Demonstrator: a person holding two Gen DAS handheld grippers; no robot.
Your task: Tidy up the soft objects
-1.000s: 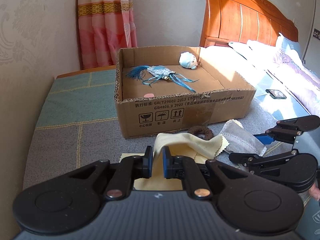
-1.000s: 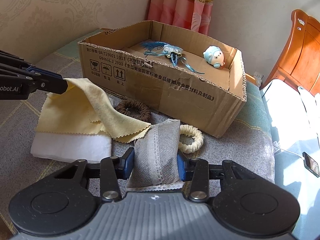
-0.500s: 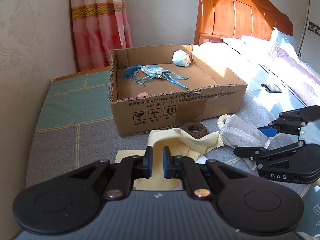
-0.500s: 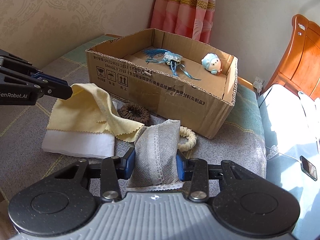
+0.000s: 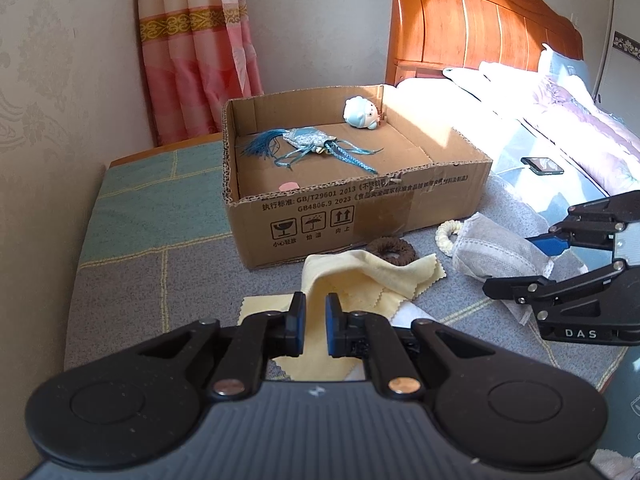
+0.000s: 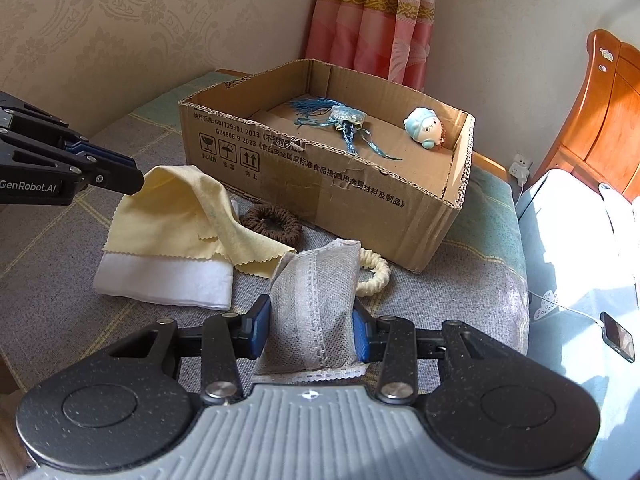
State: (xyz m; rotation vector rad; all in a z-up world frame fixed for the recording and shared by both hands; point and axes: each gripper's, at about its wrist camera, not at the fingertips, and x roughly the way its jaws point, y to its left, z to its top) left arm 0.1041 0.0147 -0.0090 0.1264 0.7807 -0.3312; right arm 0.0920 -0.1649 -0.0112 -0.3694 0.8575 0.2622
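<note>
My left gripper [image 5: 315, 320] is shut on a fold of the yellow cloth [image 5: 360, 276], lifting it off the white cloth [image 6: 168, 280]; from the right wrist view the left gripper [image 6: 136, 180] pinches the cloth [image 6: 188, 208] at its peak. My right gripper [image 6: 312, 328] is shut on a grey fabric pouch [image 6: 316, 300], also visible in the left wrist view [image 5: 492, 252]. A brown scrunchie [image 6: 274, 224] and a cream scrunchie [image 6: 376, 272] lie by the cardboard box [image 6: 320, 184]. Inside the box lie a blue tasselled sachet [image 5: 304, 144] and a pale blue plush [image 5: 362, 114].
The work surface is a grey and teal padded bench [image 5: 140, 240] against the wall. A bed with a wooden headboard [image 5: 480, 28] stands to the right. A phone [image 5: 542, 165] lies on the bedside surface. A pink curtain [image 5: 196, 48] hangs behind the box.
Both grippers have risen and drawn back from the box. The yellow cloth's fold and the grey pouch have lifted with them.
</note>
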